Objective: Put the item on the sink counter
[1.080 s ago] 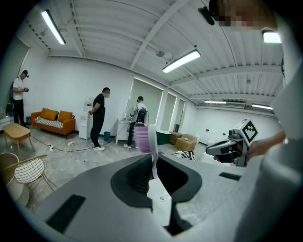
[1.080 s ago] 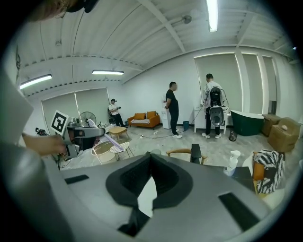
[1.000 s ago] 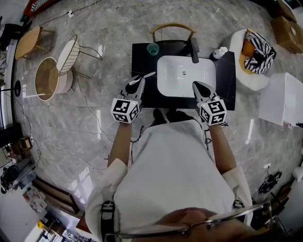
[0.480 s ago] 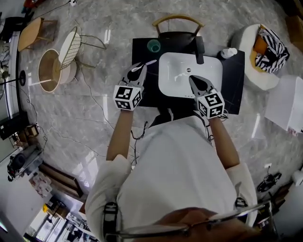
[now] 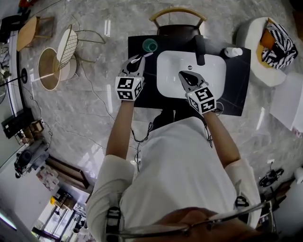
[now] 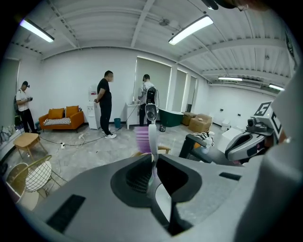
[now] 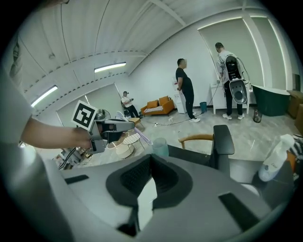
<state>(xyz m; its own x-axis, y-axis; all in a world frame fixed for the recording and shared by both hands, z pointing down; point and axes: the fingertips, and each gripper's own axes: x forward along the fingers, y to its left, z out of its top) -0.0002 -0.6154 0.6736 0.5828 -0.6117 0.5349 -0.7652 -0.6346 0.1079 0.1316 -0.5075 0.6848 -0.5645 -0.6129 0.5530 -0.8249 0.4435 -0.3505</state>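
A white toothbrush (image 5: 142, 56) with purple bristles (image 6: 142, 140) is pinched in my left gripper (image 5: 134, 63), which is shut on its handle (image 6: 153, 142). It hangs above the left part of the black sink counter (image 5: 236, 80), close to a green cup (image 5: 150, 45). My right gripper (image 5: 182, 75) is shut with nothing in it and hovers over the white basin (image 5: 208, 75). In the right gripper view the left gripper (image 7: 106, 130) and the toothbrush (image 7: 142, 137) show just left of the cup (image 7: 160, 146).
A black faucet (image 5: 199, 49) stands behind the basin, with a white bottle (image 5: 233, 51) at the counter's back right. A wooden chair (image 5: 178, 13) is behind the counter. A round basket (image 5: 49, 68) and a wire chair (image 5: 71, 42) stand left. Several people stand far off.
Both grippers have moved forward over the counter. The left one carried the toothbrush closer to the green cup; the right one now sits over the basin.
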